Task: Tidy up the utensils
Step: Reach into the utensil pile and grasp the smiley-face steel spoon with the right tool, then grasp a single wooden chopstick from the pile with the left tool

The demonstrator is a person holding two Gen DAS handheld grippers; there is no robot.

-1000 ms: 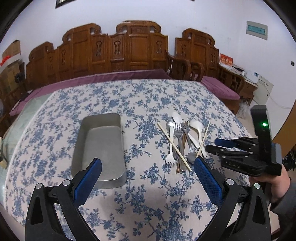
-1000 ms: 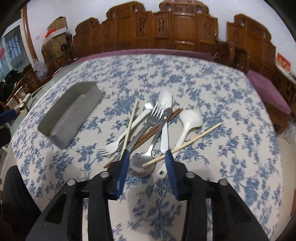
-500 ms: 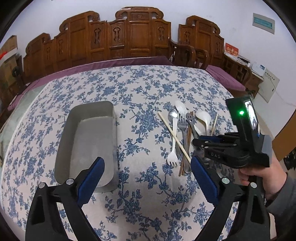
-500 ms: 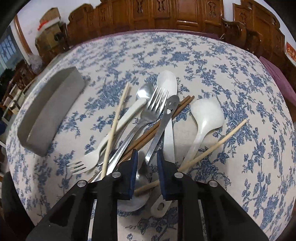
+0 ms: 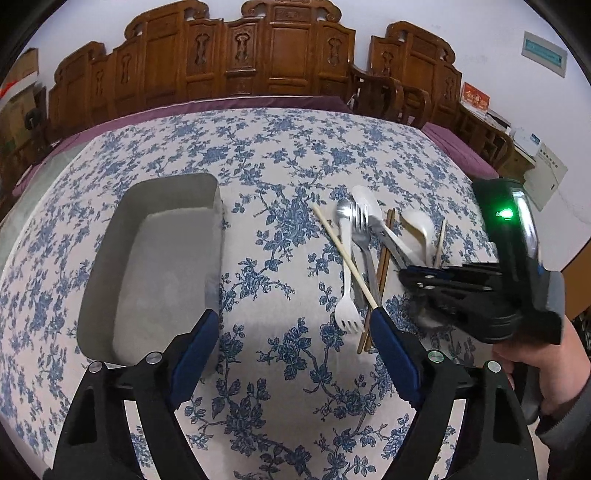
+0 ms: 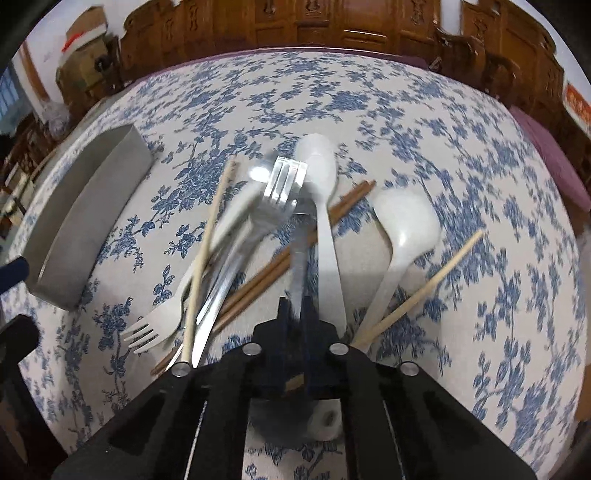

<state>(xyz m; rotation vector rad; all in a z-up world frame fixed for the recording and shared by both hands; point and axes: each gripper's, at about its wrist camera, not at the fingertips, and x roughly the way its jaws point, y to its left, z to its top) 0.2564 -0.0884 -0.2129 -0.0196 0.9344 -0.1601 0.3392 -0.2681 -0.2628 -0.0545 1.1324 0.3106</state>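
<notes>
Sorting had barely begun: the right tongs (image 6: 298, 306) pinched a metal utensil handle (image 6: 297, 264) in the pile (image 5: 373, 254) near the tabletop's right edge; left tongs (image 5: 295, 354) gaped wide, tray (image 5: 110, 258) empty.

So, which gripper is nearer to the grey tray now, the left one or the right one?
Left. The left gripper hovers open beside the grey tray's near corner; the right gripper is at the utensil pile, farther away.

Walls: white plaster (image 5: 424, 22)
Furniture: carved wooden chairs (image 5: 288, 48) behind a table under blue floral cloth (image 5: 280, 147)
Left corner: stacked cardboard boxes (image 6: 83, 33)
</notes>
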